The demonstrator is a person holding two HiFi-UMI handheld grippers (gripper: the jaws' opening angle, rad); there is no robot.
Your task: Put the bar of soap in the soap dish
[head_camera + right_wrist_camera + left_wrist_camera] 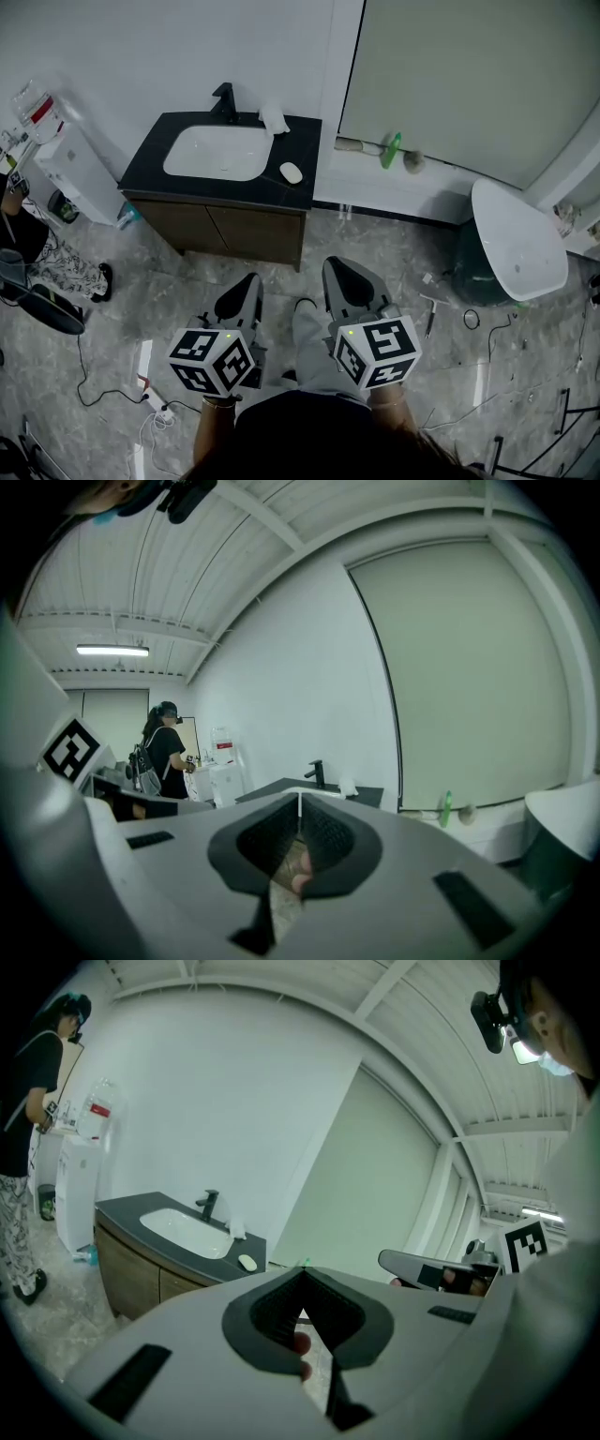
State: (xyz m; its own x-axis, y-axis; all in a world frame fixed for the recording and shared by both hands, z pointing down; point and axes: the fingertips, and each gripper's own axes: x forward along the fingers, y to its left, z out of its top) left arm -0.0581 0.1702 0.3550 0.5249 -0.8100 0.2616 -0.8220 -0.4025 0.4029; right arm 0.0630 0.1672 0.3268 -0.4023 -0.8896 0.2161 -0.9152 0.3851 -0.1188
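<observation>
The bar of soap (pixel 292 172) is a small white oval on the black vanity counter (pixel 150 159), right of the white sink (pixel 214 152). It also shows in the left gripper view as the soap (pixel 247 1262). A white, dish-like thing (pixel 273 119) sits beside the black faucet (pixel 224 101); I cannot tell its shape. Both grippers hang over the floor well short of the vanity, pointing toward it. The left gripper (pixel 248 281) (pixel 302 1274) is shut with nothing in it. The right gripper (pixel 339 267) (pixel 300 799) is shut and holds nothing.
A water dispenser (pixel 70 159) and a person (pixel 23 239) are at the left. A white oval basin on a dark base (pixel 516 239) stands at the right. A green bottle (pixel 391 150) lies on the low ledge. Cables and a power strip (pixel 155 408) lie on the marble floor.
</observation>
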